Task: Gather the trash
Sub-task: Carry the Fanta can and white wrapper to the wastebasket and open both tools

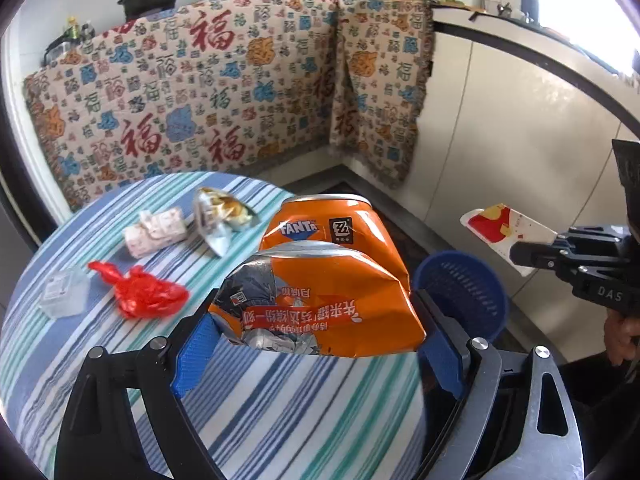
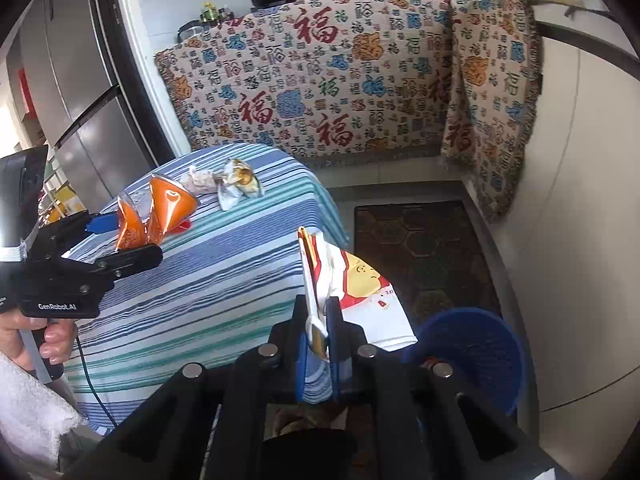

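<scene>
My left gripper [image 1: 320, 332] is shut on a crushed orange Fanta can [image 1: 320, 280] and holds it above the striped table's right side. The can also shows in the right wrist view [image 2: 152, 216]. My right gripper [image 2: 318, 332] is shut on a flattened red and white carton [image 2: 360, 292], held in the air above the blue mesh bin [image 2: 476, 356]. The carton [image 1: 504, 232] and the bin [image 1: 464, 292] also show in the left wrist view, right of the can. On the table lie a red plastic bag [image 1: 144, 292], a clear plastic box [image 1: 64, 296], a crumpled wrapper [image 1: 156, 230] and a foil snack bag [image 1: 220, 216].
The striped tablecloth [image 1: 280, 408] covers a small table. A patterned blanket [image 1: 200, 92] hangs over the counter behind, with pots on top. White cabinets [image 1: 500, 140] stand right. A dark mat [image 2: 424, 252] lies on the floor. A fridge [image 2: 80, 92] stands left.
</scene>
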`<action>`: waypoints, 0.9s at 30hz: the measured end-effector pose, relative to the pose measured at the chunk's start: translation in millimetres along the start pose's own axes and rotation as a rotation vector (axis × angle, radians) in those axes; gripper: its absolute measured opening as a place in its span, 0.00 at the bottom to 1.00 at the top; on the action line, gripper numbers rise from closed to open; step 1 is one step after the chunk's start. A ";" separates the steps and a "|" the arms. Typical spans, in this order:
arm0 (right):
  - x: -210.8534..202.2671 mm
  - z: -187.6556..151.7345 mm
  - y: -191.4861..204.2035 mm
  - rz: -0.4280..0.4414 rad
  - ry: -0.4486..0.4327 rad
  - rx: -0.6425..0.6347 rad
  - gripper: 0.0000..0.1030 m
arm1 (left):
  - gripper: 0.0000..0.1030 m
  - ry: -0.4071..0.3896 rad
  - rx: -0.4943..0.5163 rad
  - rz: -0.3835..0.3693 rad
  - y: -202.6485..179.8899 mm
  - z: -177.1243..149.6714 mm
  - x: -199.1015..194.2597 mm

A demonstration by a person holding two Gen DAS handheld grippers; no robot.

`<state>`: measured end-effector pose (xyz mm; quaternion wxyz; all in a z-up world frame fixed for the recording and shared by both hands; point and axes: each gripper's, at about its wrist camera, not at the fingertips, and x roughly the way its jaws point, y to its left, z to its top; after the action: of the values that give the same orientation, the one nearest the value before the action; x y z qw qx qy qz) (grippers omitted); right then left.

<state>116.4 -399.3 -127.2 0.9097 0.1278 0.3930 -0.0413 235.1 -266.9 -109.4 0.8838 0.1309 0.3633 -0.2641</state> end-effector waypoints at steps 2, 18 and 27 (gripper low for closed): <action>-6.6 -2.3 -18.1 -0.028 0.002 0.023 0.09 | 0.88 -0.002 0.014 -0.045 -13.5 8.0 5.7; -5.4 -38.5 -153.1 -0.162 0.116 0.215 0.09 | 0.88 0.055 0.103 -0.300 -151.4 47.7 84.7; 21.9 -52.5 -197.1 -0.171 0.142 0.274 0.09 | 0.88 0.102 0.124 -0.346 -204.0 50.0 145.6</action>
<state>59.9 -574.8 -217.1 0.8469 0.2192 0.4563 -0.1626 235.9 -510.7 -185.9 0.7960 0.1340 0.4076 -0.4269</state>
